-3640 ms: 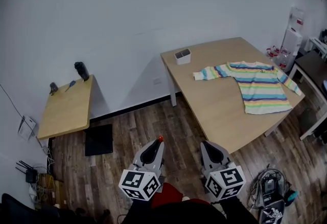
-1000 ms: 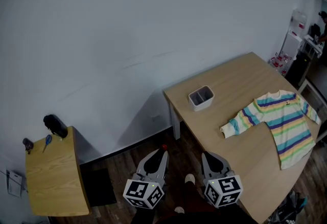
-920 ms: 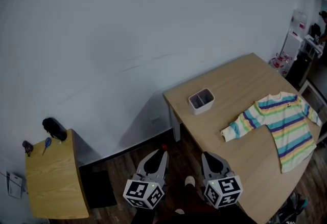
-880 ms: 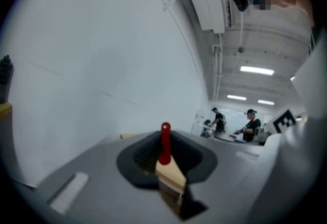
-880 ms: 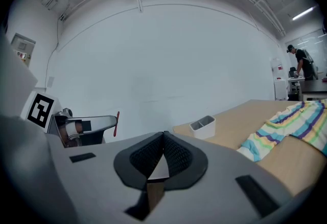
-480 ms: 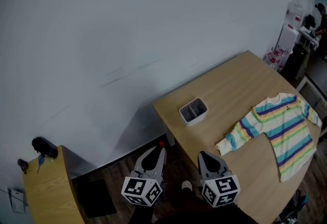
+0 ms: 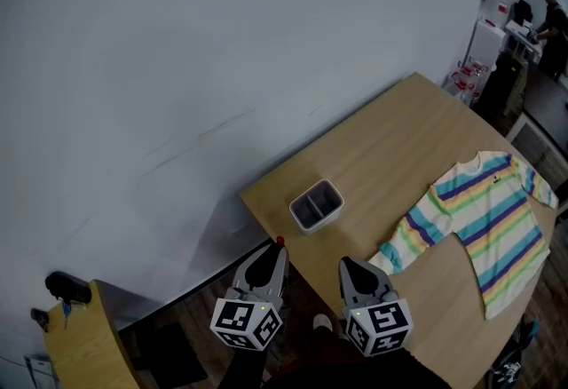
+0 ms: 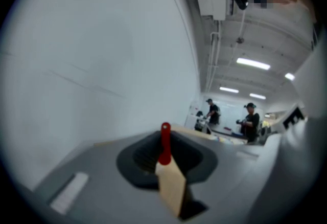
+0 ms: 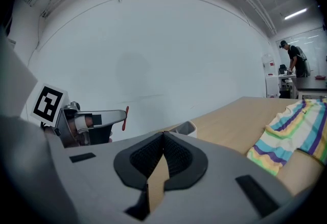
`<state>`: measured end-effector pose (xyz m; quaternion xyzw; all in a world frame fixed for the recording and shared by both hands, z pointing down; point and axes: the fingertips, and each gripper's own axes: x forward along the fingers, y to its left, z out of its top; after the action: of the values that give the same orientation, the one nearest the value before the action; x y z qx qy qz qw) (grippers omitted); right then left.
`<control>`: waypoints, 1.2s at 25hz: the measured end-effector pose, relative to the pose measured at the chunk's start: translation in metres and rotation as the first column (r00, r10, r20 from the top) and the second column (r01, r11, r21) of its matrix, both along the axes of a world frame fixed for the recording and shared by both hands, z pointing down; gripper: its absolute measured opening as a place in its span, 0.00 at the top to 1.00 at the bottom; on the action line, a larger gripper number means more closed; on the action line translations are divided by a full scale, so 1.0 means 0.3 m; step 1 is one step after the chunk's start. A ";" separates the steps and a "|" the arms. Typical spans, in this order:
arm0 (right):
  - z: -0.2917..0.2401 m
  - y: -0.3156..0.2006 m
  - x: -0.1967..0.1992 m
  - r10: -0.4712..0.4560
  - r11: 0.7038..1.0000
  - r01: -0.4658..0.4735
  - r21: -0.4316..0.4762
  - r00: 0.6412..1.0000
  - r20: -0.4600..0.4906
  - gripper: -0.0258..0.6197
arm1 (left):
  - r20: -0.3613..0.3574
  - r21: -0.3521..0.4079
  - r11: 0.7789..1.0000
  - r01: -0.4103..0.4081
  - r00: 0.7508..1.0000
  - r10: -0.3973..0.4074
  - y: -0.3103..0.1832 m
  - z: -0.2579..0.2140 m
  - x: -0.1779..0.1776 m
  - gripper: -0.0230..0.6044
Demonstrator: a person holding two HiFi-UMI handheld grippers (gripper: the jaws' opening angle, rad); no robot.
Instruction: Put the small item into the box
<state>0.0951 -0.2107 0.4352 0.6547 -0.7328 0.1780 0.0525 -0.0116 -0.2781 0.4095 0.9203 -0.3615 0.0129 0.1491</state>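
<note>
We look steeply down from overhead; the low right gripper view shares the box (image 7: 316,203) ahead of its jaws.

Matt plastic, pale wood, soft knit

Smooth matt grey plastic on the left gripper (image 7: 276,247) and the right gripper (image 7: 344,263), with ribbed black rubbery pads (image 9: 176,155) inside; glossy red plastic on the small item (image 8: 165,142); smooth white plastic with a faint sheen on the box (image 7: 327,217); pale wood grain, smooth and satin, across the table (image 7: 390,147); soft striped knitted cloth in the sweater (image 7: 484,223); matt white paint on the wall (image 7: 160,50); dark wood planks on the floor (image 7: 191,325).
</note>
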 end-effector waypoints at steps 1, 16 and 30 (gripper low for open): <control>0.006 -0.012 0.011 0.004 1.000 -0.004 -0.003 1.000 0.000 0.95 | 0.003 -0.001 1.000 -0.008 1.000 0.008 -0.015 0.005 0.018 0.88; 0.082 -0.129 0.119 0.051 0.998 -0.050 -0.042 0.999 0.016 0.95 | 0.027 -0.040 0.996 -0.080 0.996 0.081 -0.173 0.084 0.230 0.88; 0.180 -0.164 0.156 0.126 0.985 -0.121 -0.124 0.991 0.032 0.95 | 0.072 -0.101 0.987 -0.128 0.988 0.135 -0.269 0.224 0.307 0.88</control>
<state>0.1421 -0.2598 0.4892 0.6909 -0.6794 0.2382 0.0665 0.0806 -0.3587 0.4768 0.9327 -0.3045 0.0762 0.1779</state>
